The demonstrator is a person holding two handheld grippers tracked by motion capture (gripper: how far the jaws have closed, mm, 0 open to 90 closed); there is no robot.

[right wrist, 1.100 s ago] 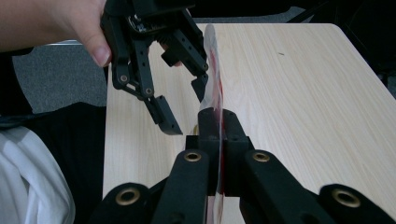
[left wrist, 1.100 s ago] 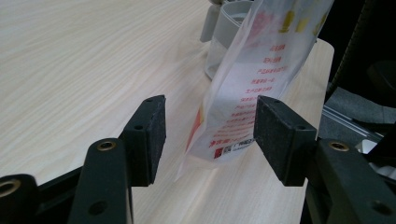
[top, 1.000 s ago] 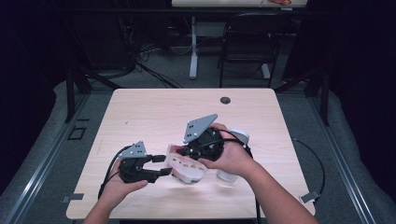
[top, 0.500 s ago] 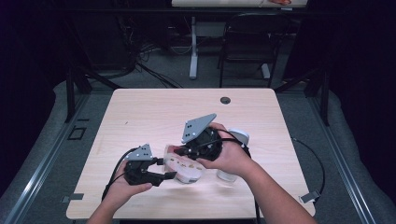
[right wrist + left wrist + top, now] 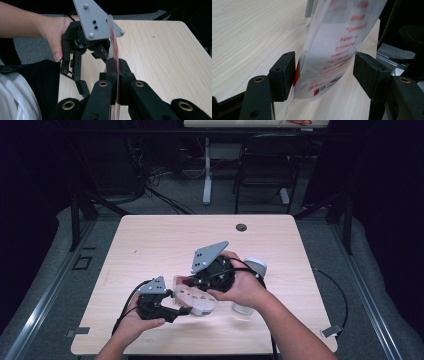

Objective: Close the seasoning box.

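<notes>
At the near edge of a pale wooden table (image 5: pixel 150 245), a clear plastic packet (image 5: pixel 195 300) printed with red text is held between two hand-held grippers. The left gripper (image 5: pixel 172 309) is seen with its jaws spread on either side of the packet's end, having just been opening; one pad lies against the film, the other stands apart. The right gripper (image 5: pixel 117 75) is clamped tight on the packet's edge. A white cylinder (image 5: pixel 250 285) stands just behind the right hand (image 5: pixel 245 287).
</notes>
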